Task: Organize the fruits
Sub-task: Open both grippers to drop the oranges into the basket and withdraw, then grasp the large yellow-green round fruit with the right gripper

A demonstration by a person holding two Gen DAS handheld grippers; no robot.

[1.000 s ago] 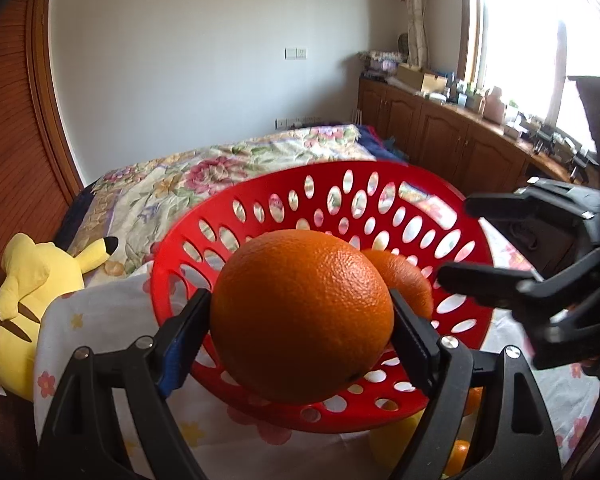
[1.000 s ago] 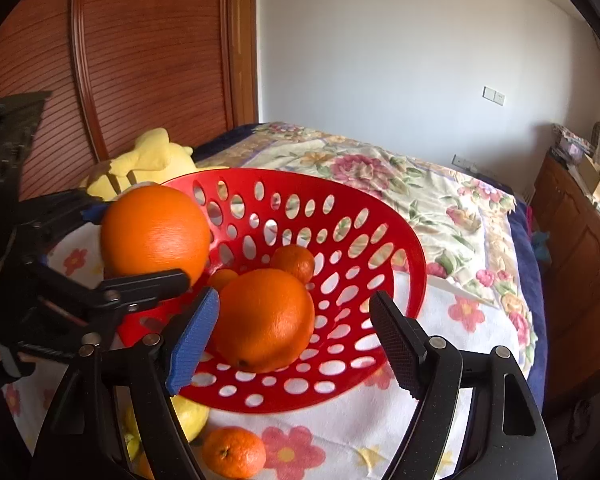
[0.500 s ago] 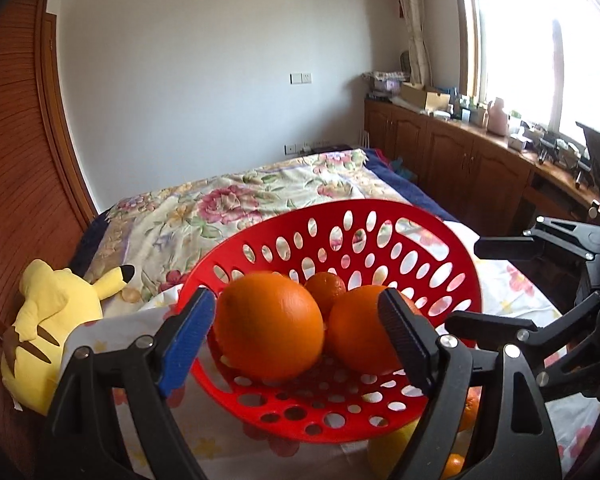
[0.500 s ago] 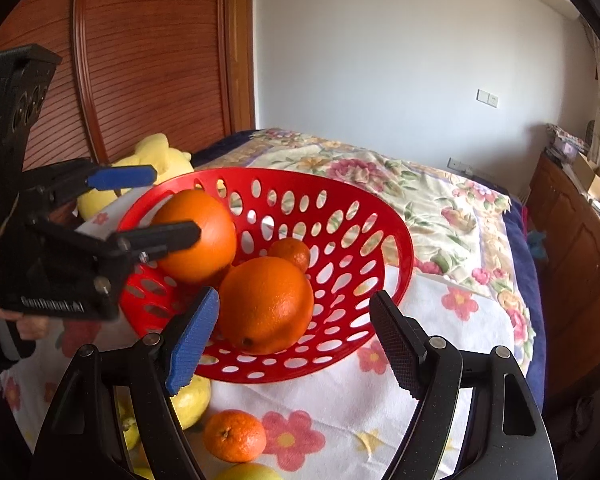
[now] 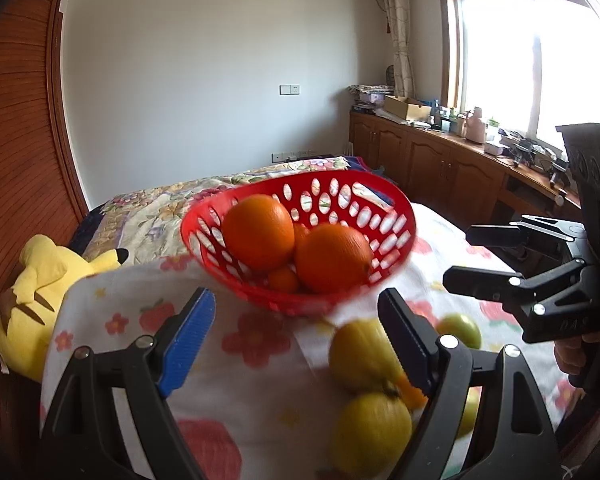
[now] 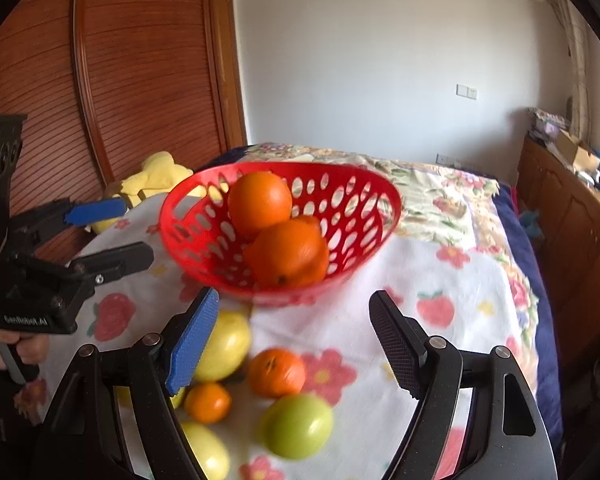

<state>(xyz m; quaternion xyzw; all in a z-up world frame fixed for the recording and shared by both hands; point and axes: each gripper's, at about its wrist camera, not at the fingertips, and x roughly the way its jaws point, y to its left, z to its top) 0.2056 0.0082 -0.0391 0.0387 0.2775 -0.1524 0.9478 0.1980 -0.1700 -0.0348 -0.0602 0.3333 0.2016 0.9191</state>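
Observation:
A red perforated basket stands on a flowered cloth and holds two large oranges and a small mandarin. My left gripper hangs open and empty just short of the basket. My right gripper is open and empty too, over loose fruit on the cloth: a yellow fruit, two mandarins and a green apple. In the left wrist view two yellow fruits lie by the right finger.
A yellow plush toy lies at the cloth's left edge against a wooden slatted panel. A flowered bedspread stretches behind the basket. Wooden cabinets run along the right under a window.
The left gripper let go of the large orange, which now lies in the basket. Both grippers drew back from the basket, bringing the loose fruit on the cloth into view.

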